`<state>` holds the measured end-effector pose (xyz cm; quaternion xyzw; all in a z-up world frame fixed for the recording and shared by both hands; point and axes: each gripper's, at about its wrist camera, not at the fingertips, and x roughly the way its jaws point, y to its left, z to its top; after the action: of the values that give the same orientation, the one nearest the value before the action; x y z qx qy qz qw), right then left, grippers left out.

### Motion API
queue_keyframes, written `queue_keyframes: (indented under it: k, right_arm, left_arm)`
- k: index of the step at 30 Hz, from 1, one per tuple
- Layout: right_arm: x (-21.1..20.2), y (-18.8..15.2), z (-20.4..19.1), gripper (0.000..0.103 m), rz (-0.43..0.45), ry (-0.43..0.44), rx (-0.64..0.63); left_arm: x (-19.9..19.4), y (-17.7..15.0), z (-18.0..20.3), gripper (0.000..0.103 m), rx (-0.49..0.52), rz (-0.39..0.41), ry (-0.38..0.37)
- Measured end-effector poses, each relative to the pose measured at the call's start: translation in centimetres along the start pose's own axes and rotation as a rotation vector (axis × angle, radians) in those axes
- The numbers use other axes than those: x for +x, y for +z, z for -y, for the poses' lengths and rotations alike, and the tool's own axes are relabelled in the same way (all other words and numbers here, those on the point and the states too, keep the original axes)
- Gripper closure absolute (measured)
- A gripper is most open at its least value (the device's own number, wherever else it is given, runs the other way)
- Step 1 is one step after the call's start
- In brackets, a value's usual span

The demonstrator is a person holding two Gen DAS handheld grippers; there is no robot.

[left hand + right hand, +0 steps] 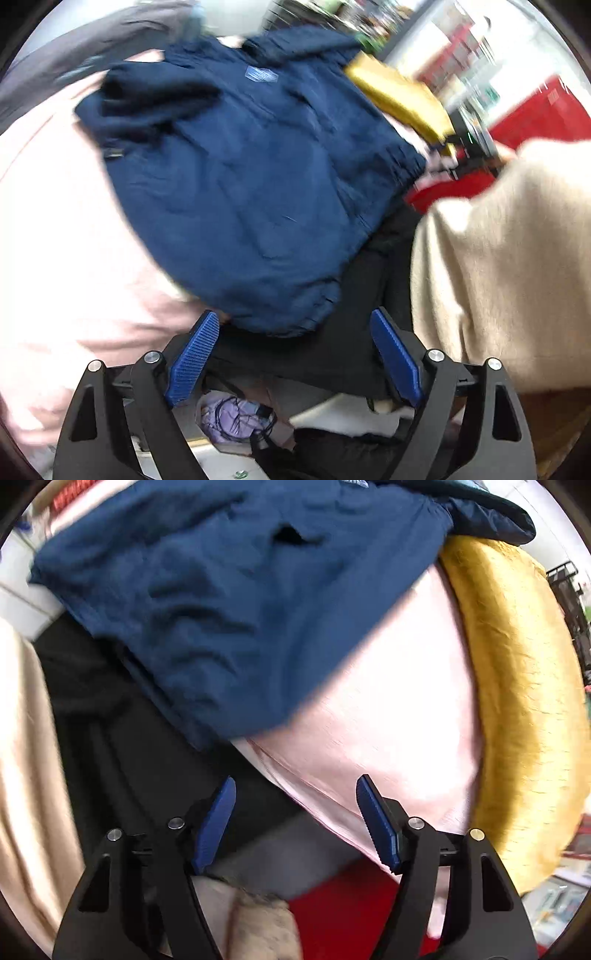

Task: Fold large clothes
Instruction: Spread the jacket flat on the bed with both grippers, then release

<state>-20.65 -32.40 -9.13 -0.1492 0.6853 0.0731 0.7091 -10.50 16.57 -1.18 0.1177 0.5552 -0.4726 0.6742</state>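
Both the left gripper [293, 319] and right gripper [295, 784] hung with jaws spread, empty, near a blurred, seemingly folded navy jacket [240, 177] on pink cloth [388, 709].

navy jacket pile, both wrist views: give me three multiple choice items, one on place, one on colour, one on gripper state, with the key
1. Where does the navy jacket lie?
A. on the pink sheet
B. inside a red bin
C. hung from a hook

2. What colour is the cloth at the pink sheet's far edge in the right wrist view?
A. green
B. mustard yellow
C. white

3. How do the two grippers stand?
A. both shut on cloth
B. one open, one shut
C. both open, holding nothing

Key: 1 A, the jacket spreads over pink fabric in both views. 2 B, the yellow cloth borders the sheet there. 3 C, the left gripper and right gripper show wide gaps between their blue pads, with no cloth pinched.
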Motion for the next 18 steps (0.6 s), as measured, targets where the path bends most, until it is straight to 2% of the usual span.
queue_keyframes:
  k: [1, 3, 6, 8, 9, 14, 18]
  right_arm:
    - [-0.3, 0.0, 0.5, 0.035, -0.007, -0.037, -0.007]
    - [-1.3, 0.5, 1.4, 0.035, 0.021, -0.077, 0.003]
    - [-3.8, 2.0, 2.6, 0.035, 0.138, -0.076, 0.051]
    - [-6.0, 3.8, 3.4, 0.027, 0.280, -0.034, 0.109]
    - [-6.7, 4.6, 3.6, 0.027, 0.338, -0.007, 0.132]
    - [-6.2, 9.0, 2.0, 0.027, 0.432, 0.060, 0.138]
    - [-4.6, 13.5, 0.2, 0.027, 0.470, 0.143, 0.136]
  left_arm:
    - [-0.4, 0.3, -1.0, 0.013, -0.049, 0.015, 0.042]
    - [-0.9, 1.3, -2.4, 0.013, -0.113, 0.032, 0.107]
    - [-0.5, 3.8, -3.5, 0.013, -0.177, 0.100, 0.150]
    - [0.3, 5.8, -3.6, 0.013, -0.199, 0.143, 0.151]
    - [0.9, 7.0, -3.5, 0.013, -0.203, 0.174, 0.154]
    - [5.8, 11.6, -1.2, 0.012, -0.173, 0.215, 0.155]
    - [10.2, 13.8, -0.7, 0.012, -0.190, 0.168, 0.167]
